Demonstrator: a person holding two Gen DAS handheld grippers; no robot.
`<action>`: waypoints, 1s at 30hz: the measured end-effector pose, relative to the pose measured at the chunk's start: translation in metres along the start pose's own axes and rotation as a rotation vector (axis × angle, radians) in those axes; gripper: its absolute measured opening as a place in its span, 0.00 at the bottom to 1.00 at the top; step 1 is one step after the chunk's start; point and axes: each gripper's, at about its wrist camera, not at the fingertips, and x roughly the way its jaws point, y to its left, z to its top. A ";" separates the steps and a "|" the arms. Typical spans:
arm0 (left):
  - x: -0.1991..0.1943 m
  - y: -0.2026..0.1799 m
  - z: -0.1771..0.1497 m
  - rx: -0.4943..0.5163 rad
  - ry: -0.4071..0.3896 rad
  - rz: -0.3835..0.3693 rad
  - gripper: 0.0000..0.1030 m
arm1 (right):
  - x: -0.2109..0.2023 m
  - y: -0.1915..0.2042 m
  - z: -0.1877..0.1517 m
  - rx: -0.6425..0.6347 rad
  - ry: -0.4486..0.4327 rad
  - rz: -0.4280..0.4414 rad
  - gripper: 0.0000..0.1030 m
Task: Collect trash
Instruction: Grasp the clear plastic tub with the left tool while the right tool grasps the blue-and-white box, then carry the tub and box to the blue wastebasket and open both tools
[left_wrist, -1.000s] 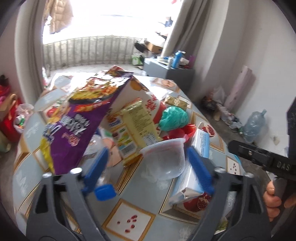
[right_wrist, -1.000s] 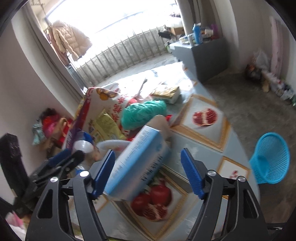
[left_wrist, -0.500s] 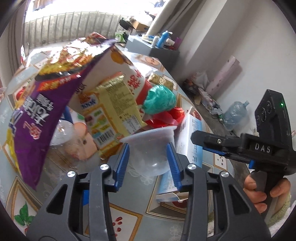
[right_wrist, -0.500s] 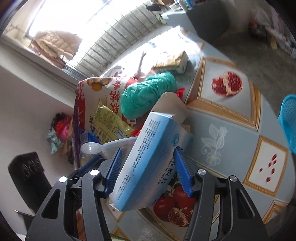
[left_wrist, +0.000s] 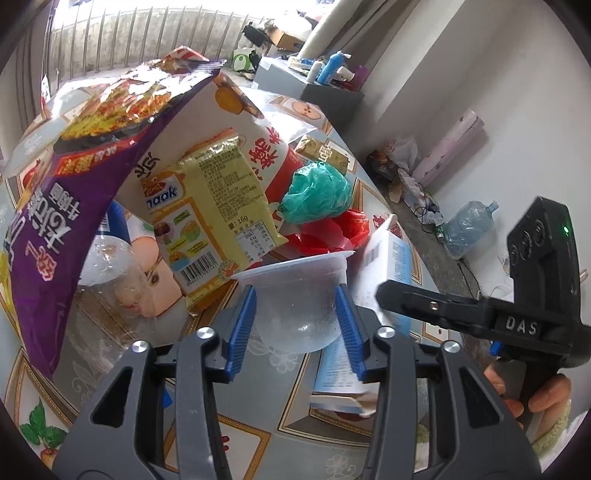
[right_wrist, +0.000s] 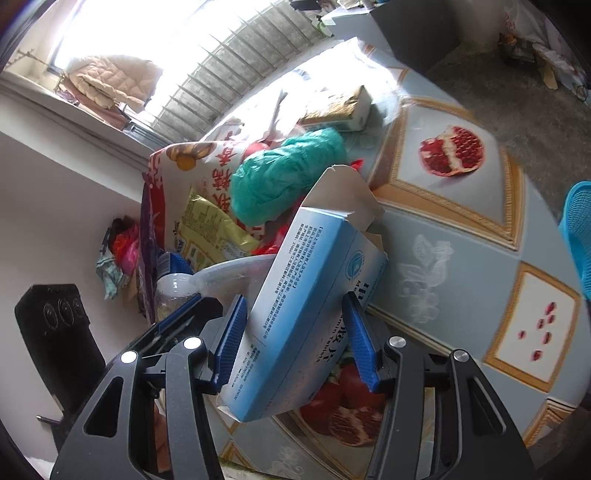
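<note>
Both grippers are closing on trash at the near edge of the cluttered table.

The left gripper (left_wrist: 295, 325) is standing about half open, its blue pads (left_wrist: 242, 328) pressing both sides of a clear plastic cup (left_wrist: 299, 291); its jaws have just been opening a little after closing in. The cup is sitting at the centre of the left wrist view, with a yellow snack packet (left_wrist: 218, 221) at 10 o'clock from it and a crumpled green bag (left_wrist: 317, 194) at 12 o'clock. The right gripper (right_wrist: 295, 339) – jaws just been closing – is gripping a blue-and-white carton (right_wrist: 314, 302) that is lying tilted on the patterned table (right_wrist: 461, 236), open flaps pointing to 1 o'clock. A blue basket (right_wrist: 578, 229) is showing at 3 o'clock, off the table – well apart.
</note>
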 end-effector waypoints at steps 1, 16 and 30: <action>0.002 -0.001 0.001 -0.008 0.006 -0.002 0.46 | -0.003 -0.003 0.000 0.003 -0.001 -0.002 0.49; 0.032 -0.015 0.002 -0.073 0.041 0.031 0.60 | -0.027 -0.050 0.000 0.124 0.007 0.061 0.50; 0.030 -0.040 -0.015 0.026 0.037 0.018 0.59 | -0.011 -0.048 0.003 0.147 0.088 0.106 0.59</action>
